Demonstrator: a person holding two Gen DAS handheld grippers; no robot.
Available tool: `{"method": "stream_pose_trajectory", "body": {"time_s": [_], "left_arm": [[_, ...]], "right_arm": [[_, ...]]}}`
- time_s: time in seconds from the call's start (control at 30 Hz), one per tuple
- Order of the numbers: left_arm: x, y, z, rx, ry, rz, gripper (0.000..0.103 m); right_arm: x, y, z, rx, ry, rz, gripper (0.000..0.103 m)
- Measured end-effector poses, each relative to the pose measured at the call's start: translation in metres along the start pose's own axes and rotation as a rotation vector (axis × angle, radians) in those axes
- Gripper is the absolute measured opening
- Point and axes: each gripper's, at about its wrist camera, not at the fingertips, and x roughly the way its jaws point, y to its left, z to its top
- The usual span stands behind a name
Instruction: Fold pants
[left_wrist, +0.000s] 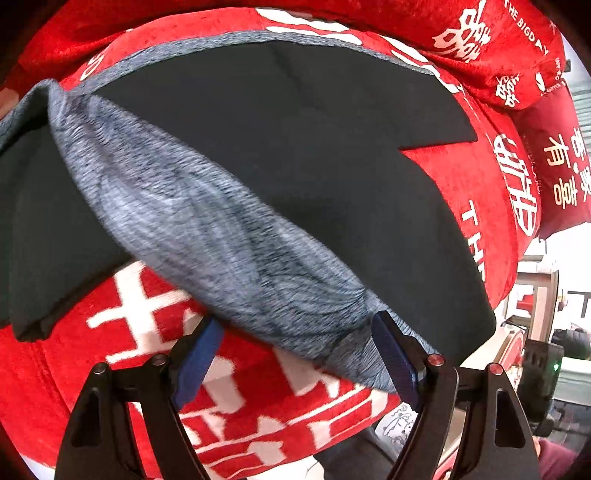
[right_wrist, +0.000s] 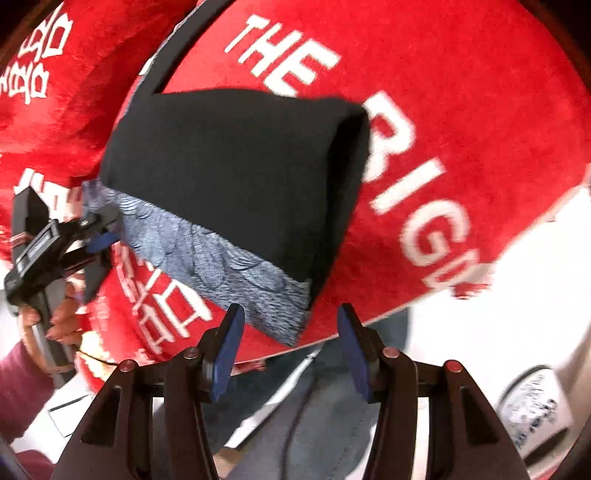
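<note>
Dark pants (left_wrist: 295, 155) with a grey heathered waistband (left_wrist: 207, 229) lie on a red blanket (left_wrist: 74, 387). In the right wrist view the pants (right_wrist: 236, 166) are doubled over, with a rounded fold at the far right and the waistband (right_wrist: 221, 266) along the near edge. My left gripper (left_wrist: 295, 319) is open wide; the waistband's end lies between its blue pads (left_wrist: 395, 354), unpressed. My right gripper (right_wrist: 290, 308) is open too, the waistband's corner just ahead of its tips. The left gripper (right_wrist: 98, 229) also shows at the band's other end.
The blanket (right_wrist: 443, 92) bears large white lettering and ends at a near edge. Red pillows (left_wrist: 480, 48) sit at the back. A hand (right_wrist: 62, 317) and maroon sleeve hold the left tool. Jeans-clad legs (right_wrist: 314, 406) stand close. Equipment (left_wrist: 546, 362) sits beyond the bed.
</note>
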Motion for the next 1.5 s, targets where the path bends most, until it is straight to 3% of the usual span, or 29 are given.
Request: {"method": "stream_pose_trajectory", "body": {"time_s": [0.03, 0.1, 0.13, 0.17, 0.23, 0.27, 0.33, 0.4, 0.5, 0.63, 0.8, 0.83, 0.9, 1.03, 1.1, 1.13, 1.23, 1.37, 1.43, 1.5], "left_arm": [[-0.001, 0.001, -0.001, 0.003, 0.000, -0.002, 0.091], [0.003, -0.002, 0.001, -0.004, -0.003, -0.011, 0.092], [0.004, -0.004, 0.002, -0.004, 0.001, -0.010, 0.092], [0.003, -0.001, 0.001, 0.000, 0.004, -0.016, 0.092], [0.000, -0.001, 0.004, 0.004, 0.011, -0.023, 0.073], [-0.001, -0.002, 0.007, 0.001, 0.016, -0.026, 0.065], [-0.004, -0.002, 0.014, -0.014, 0.028, -0.053, 0.041], [-0.011, -0.002, 0.021, -0.034, 0.026, -0.074, 0.037], [-0.025, -0.007, 0.034, -0.043, -0.005, -0.086, 0.037], [-0.048, -0.021, 0.069, -0.040, -0.103, -0.104, 0.037], [-0.062, -0.025, 0.130, -0.039, -0.231, -0.039, 0.039], [-0.063, -0.024, 0.144, -0.037, -0.255, 0.009, 0.056], [-0.068, -0.020, 0.161, -0.045, -0.310, 0.096, 0.080], [-0.084, -0.006, 0.175, -0.066, -0.360, 0.158, 0.080], [-0.091, 0.000, 0.171, -0.079, -0.367, 0.199, 0.080], [-0.094, 0.004, 0.166, -0.080, -0.364, 0.215, 0.080], [-0.092, 0.013, 0.153, -0.083, -0.336, 0.262, 0.080], [-0.068, 0.023, 0.133, -0.112, -0.265, 0.318, 0.080], [-0.053, 0.026, 0.126, -0.137, -0.238, 0.332, 0.080], [-0.042, 0.029, 0.121, -0.158, -0.222, 0.340, 0.080]], "right_arm": [[0.004, -0.003, 0.000, -0.008, 0.010, 0.028, 0.056], [0.014, -0.003, 0.004, -0.014, 0.034, 0.061, 0.054], [0.018, -0.003, 0.004, -0.011, 0.053, 0.079, 0.048], [0.018, -0.004, 0.005, -0.005, 0.058, 0.081, 0.028], [0.011, 0.000, 0.008, 0.022, 0.056, 0.132, 0.017], [0.004, 0.002, 0.011, 0.033, 0.045, 0.149, 0.015], [-0.015, 0.011, 0.020, 0.031, 0.016, 0.178, 0.014], [-0.032, 0.021, 0.035, 0.014, -0.006, 0.203, 0.014], [-0.061, 0.044, 0.071, -0.043, -0.047, 0.247, 0.014], [-0.090, 0.081, 0.134, -0.128, -0.122, 0.267, 0.014], [-0.107, 0.112, 0.234, -0.208, -0.174, 0.252, 0.014], [-0.104, 0.113, 0.261, -0.203, -0.171, 0.259, 0.014], [-0.098, 0.117, 0.294, -0.192, -0.170, 0.241, 0.014], [-0.078, 0.112, 0.348, -0.175, -0.158, 0.155, 0.029], [-0.075, 0.116, 0.356, -0.176, -0.181, 0.113, 0.062], [-0.081, 0.119, 0.354, -0.180, -0.224, 0.102, 0.063], [-0.098, 0.108, 0.339, -0.179, -0.276, 0.077, 0.063], [-0.097, 0.065, 0.313, -0.038, -0.261, 0.019, 0.060], [-0.088, 0.041, 0.307, 0.045, -0.235, 0.042, 0.050], [-0.076, 0.025, 0.306, 0.104, -0.218, 0.065, 0.032]]}}
